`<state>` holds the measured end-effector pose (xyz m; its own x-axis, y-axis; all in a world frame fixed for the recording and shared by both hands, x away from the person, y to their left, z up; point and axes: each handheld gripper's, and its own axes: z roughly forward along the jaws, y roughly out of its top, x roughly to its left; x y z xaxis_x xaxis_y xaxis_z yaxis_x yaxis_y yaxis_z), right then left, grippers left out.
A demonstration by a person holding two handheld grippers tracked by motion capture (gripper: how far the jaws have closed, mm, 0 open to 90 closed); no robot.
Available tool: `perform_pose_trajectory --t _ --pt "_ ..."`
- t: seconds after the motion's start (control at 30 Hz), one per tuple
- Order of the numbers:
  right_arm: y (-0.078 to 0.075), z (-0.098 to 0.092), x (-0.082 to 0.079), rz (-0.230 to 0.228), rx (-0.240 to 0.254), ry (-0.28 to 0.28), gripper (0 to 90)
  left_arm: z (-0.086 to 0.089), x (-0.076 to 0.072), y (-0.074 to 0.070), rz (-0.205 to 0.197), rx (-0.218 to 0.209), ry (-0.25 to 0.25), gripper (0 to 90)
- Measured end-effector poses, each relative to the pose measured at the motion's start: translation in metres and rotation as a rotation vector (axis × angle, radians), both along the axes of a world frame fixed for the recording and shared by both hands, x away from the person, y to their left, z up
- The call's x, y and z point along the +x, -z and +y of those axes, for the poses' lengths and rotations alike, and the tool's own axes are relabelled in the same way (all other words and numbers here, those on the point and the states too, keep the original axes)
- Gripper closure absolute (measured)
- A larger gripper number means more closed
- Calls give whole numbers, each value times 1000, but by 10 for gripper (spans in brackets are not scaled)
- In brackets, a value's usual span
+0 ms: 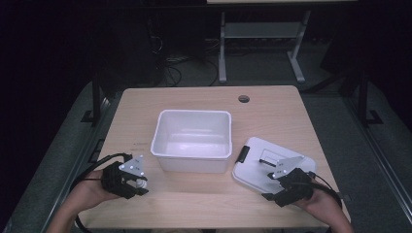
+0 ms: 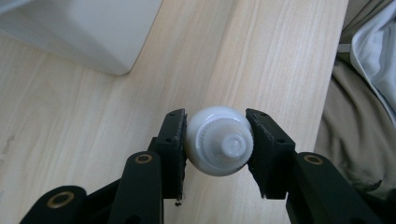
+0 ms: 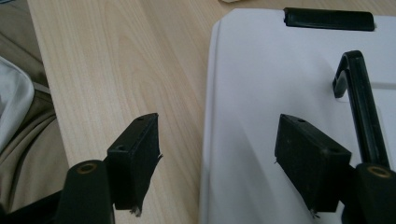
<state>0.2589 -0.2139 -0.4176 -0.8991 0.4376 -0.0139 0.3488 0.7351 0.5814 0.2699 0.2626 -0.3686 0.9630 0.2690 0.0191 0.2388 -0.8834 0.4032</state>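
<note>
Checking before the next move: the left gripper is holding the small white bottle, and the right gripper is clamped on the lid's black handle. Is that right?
Not quite. The left gripper does hold the small white bottle, but the right gripper is open with nothing between its jaws. It hovers over the edge of the white lid, with the black handle off to one side, as the right gripper view shows.

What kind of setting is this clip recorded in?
Probably a lab or workshop recording station, not a home: a bare wooden table with a cable hole, loose cables on the dark floor behind, and another table's metal legs beyond.
</note>
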Motion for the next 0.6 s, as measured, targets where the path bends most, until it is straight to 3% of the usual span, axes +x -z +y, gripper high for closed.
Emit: perform_pose_trajectory --t 0.6 --pt "-3 -1 0 -3 15 -1 291 -11 13 -45 -11 27 27 601"
